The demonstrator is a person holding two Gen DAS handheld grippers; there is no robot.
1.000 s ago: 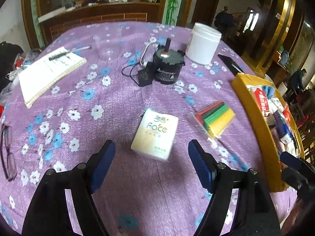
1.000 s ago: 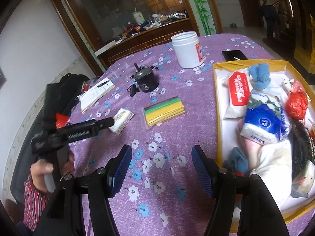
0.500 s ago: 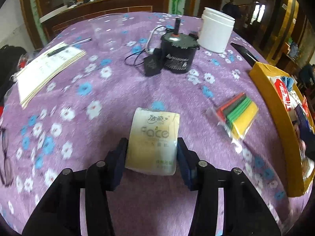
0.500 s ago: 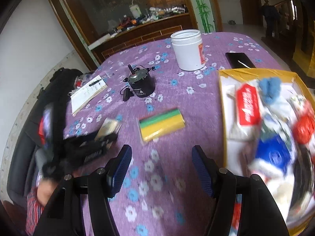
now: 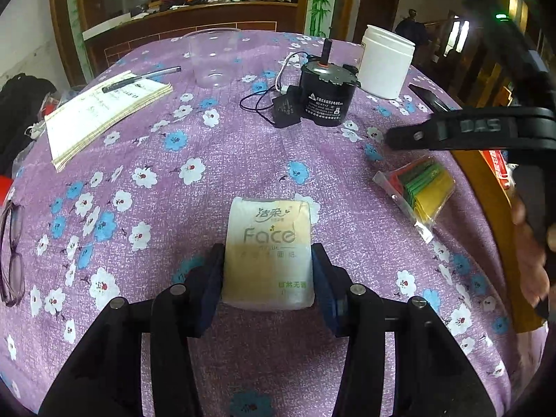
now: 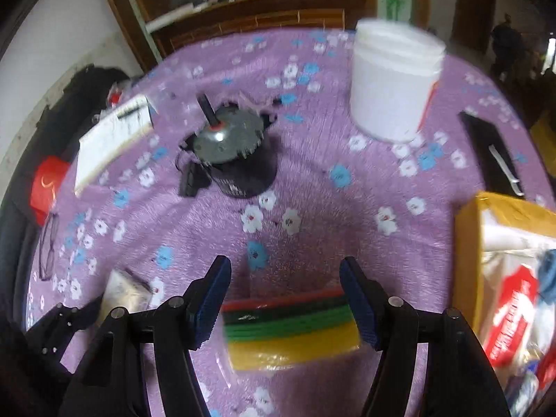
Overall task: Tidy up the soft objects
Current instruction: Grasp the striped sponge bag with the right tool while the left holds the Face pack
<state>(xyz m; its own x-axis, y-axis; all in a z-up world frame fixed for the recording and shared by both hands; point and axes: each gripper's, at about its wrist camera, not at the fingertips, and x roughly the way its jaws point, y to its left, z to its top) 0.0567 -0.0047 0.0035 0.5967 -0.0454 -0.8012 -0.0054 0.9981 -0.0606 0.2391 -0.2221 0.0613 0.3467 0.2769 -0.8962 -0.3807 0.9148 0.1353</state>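
Observation:
A cream tissue pack (image 5: 269, 255) marked "Face" lies on the purple flowered tablecloth, and my left gripper (image 5: 267, 276) is shut on its sides. The same tissue pack (image 6: 125, 292) shows at the lower left of the right wrist view. My right gripper (image 6: 285, 295) is open, its fingers on either side of a bagged stack of red, green and yellow sponge cloths (image 6: 292, 333), not touching it. That sponge stack (image 5: 417, 187) also lies right of the tissue pack, under the right gripper's body (image 5: 469, 132). A yellow tray (image 6: 469, 243) with several soft packs stands at the right.
A black motor with cable (image 5: 326, 93), a white jar (image 5: 385, 62), a clear cup (image 5: 213, 59), a notebook with pen (image 5: 100, 111), glasses (image 5: 10, 257) and a black phone (image 6: 486, 153) lie on the tablecloth (image 5: 139, 208). A hand (image 5: 528, 243) grips the right tool.
My left gripper closed from wide open onto the tissue pack. My right gripper swung left from the tray and came down over the sponge stack, staying open.

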